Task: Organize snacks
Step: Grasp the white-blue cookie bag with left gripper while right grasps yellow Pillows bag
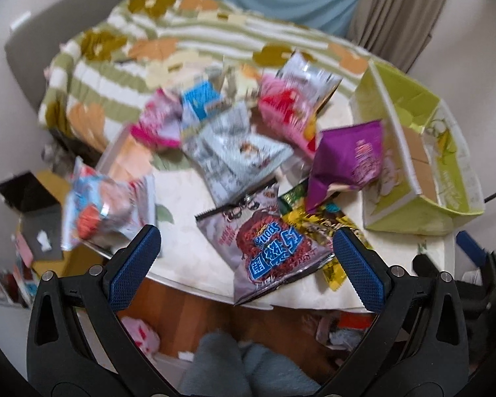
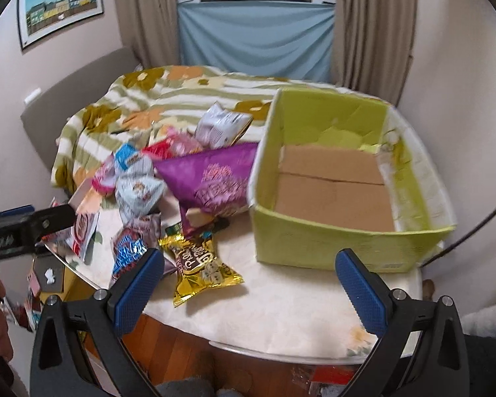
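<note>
Several snack bags lie heaped on the white round table (image 1: 188,258). A grey bag with blue lettering (image 1: 271,251) sits at the near edge, between and beyond my open left gripper (image 1: 246,269). Beside it are a gold bag (image 2: 195,264), a purple bag (image 2: 215,178) and a pale grey bag (image 1: 234,158). A green cardboard box (image 2: 330,241) stands on the right, open-topped, showing only a bare brown floor. My right gripper (image 2: 249,284) hangs open over the table's front edge, between the gold bag and the box. Both grippers hold nothing.
A striped floral blanket (image 2: 168,99) covers the table's far side. A blue-and-red bag (image 1: 105,211) overhangs the left edge. Curtains (image 2: 373,33) and a blue cloth hang behind. Boxes and clutter (image 1: 39,218) lie on the wooden floor to the left. Grey fabric (image 1: 248,370) lies below the grippers.
</note>
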Tool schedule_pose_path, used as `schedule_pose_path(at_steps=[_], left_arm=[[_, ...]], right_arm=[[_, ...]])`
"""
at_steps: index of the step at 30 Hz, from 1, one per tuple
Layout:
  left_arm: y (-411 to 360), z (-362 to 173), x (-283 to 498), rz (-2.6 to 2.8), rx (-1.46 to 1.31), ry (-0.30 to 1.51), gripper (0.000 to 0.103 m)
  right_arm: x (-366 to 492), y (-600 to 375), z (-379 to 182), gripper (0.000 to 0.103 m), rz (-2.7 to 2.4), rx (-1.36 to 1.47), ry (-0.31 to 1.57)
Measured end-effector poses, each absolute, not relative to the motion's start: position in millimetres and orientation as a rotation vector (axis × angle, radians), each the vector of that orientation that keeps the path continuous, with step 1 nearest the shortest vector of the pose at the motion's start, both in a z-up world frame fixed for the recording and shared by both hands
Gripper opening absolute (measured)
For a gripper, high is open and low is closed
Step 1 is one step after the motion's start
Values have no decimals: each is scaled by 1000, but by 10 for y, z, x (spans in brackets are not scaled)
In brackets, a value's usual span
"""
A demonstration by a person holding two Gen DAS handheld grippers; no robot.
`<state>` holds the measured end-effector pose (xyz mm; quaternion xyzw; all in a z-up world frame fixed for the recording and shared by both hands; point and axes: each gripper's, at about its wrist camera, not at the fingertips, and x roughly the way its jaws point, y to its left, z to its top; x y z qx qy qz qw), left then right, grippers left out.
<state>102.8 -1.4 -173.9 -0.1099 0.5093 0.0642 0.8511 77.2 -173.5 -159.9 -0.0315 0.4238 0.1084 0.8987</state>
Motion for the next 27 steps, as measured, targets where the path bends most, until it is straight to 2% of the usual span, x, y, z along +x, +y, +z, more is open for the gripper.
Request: schedule_pose_path(at_steps=[6, 14, 27], left_arm=[[3, -2252, 1271, 132, -297, 1171, 103], [113, -2638, 1493, 131, -356, 1256, 103], [180, -2814, 1559, 32, -373, 1330, 102]], right_arm=[[958, -1638, -2063, 103, 259, -74, 946], [1099, -1486, -2329, 103, 284, -106, 974], [1234, -1306, -2506, 103, 325, -163, 1032]])
